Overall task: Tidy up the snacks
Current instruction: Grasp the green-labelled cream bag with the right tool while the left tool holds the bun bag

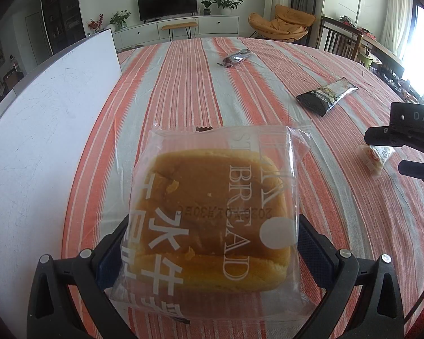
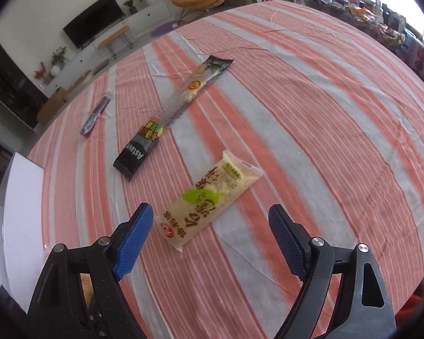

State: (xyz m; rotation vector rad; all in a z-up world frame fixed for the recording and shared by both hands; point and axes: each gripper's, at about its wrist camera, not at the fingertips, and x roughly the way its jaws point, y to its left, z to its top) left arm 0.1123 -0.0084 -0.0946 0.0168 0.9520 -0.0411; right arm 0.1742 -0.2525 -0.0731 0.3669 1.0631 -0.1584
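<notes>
left gripper [image 1: 212,257]: clamped on clear plastic-wrapped square golden bread bun [image 1: 212,220], one blue pad on each side of the pack; bun held off the cloth, white "BREAD" print facing camera.
right gripper [image 2: 209,243]: jaws wide apart, nothing between them, blue ribbed fingers [image 2: 132,243] hovering over the cloth.
nearest to right gripper: pale yellow flat snack pouch with green label [image 2: 209,197], lying on the cloth just ahead of the fingertips, slightly left of centre between them.
farther out: black snack pack with yellow-green print [image 2: 140,149], far-left of the pouch; long clear stick-shaped snack wrapper [image 2: 195,87] beyond it, the two ends touching or overlapping, can't tell which.
far left: small silver foil packet [image 2: 94,115], well apart from the rest.
surface: orange-and-grey striped tablecloth [image 2: 311,127].
left side: white flat board [image 1: 42,118] at table's left edge.
</notes>
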